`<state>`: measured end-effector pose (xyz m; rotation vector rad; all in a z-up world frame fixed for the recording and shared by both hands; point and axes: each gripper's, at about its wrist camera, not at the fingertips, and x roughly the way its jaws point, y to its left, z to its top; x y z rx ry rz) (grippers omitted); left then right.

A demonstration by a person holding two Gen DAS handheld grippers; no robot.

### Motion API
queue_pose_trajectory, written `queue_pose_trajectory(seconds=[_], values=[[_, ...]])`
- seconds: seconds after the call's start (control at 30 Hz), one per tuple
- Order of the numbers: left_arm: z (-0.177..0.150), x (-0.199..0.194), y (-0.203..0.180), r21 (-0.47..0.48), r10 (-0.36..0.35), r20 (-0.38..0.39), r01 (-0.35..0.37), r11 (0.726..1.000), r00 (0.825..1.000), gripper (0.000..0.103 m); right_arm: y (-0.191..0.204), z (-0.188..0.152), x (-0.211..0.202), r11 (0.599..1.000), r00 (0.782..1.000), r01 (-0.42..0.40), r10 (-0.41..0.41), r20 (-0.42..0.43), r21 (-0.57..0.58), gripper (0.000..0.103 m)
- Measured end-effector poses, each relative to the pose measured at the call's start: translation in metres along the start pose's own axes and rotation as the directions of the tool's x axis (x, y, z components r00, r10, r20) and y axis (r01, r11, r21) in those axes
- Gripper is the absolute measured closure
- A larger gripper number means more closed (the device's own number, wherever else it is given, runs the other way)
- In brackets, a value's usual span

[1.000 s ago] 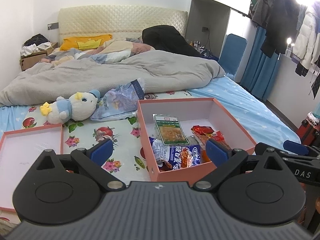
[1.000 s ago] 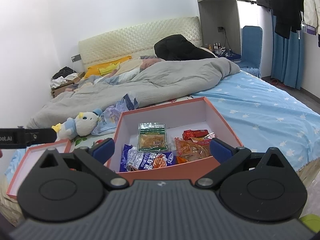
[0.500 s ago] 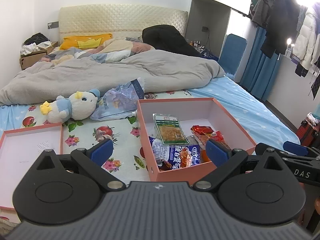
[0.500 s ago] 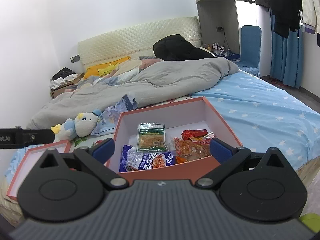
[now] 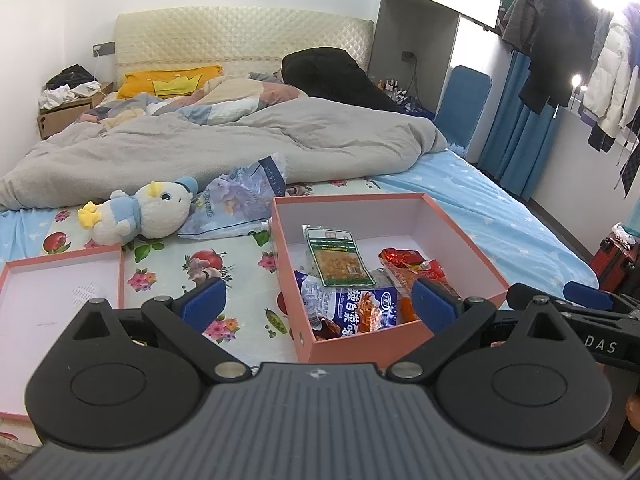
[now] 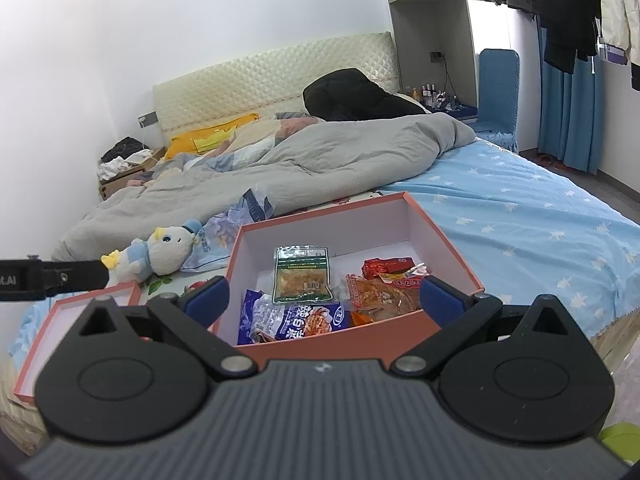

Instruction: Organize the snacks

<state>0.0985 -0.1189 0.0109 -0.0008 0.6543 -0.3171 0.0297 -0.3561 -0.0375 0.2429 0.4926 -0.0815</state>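
A pink box (image 5: 286,240) (image 6: 444,236) lies on the bed with snack packets inside: a green-topped packet (image 5: 338,257) (image 6: 302,276), a blue packet (image 5: 352,306) (image 6: 296,320) and red-orange packets (image 5: 412,268) (image 6: 384,288). Its flat pink lid (image 5: 52,300) (image 6: 68,316) rests to the left. My left gripper (image 5: 318,306) is open, held back from the box's near left corner, nothing between its blue pads. My right gripper (image 6: 324,298) is open too, just before the box's front wall, and shows at the right edge of the left wrist view (image 5: 576,300).
A plush duck (image 5: 140,216) (image 6: 154,252) and a crumpled blue bag (image 5: 240,204) lie behind the lid. A grey duvet (image 5: 224,148) covers the bed's far half. Hanging clothes (image 5: 560,40), a blue chair (image 5: 464,100) and a red suitcase (image 5: 612,256) stand to the right.
Both grippers have stayed open and nearly still; the right wrist view has edged slightly closer to the box. Nothing in the box has moved.
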Motion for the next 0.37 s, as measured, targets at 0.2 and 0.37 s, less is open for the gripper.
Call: queue_pose_trajectory(seconds=[0.2,0.37], values=[[0.0002,-0.0003,-0.0001,0.000,0.001,0.000,-0.001,1.000,1.000,0.002,-0.0007,0.0004,0.0001,1.000,1.000,0.000,0.000,-0.001,0.003,0.000],[0.0005,-0.0003,-0.0005,0.001,0.000,-0.001,0.000,1.000,1.000,0.002,-0.0013,-0.0001,-0.0006,1.000,1.000,-0.002,0.002,-0.001,0.001,0.000]])
